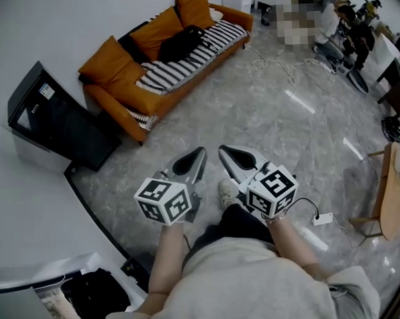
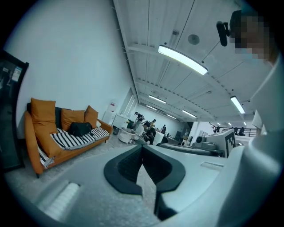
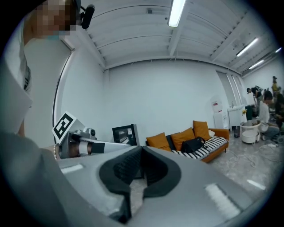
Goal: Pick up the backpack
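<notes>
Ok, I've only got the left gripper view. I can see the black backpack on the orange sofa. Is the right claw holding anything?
Observer: No. The right claw is shut, with nothing between its jaws.
Operator: Anything on the floor near that sofa?
Observer: A white cable lies looped on the floor off the far end of the sofa.
Operator: And near my feet?
Observer: A white power strip lies on the floor to your right.
</notes>
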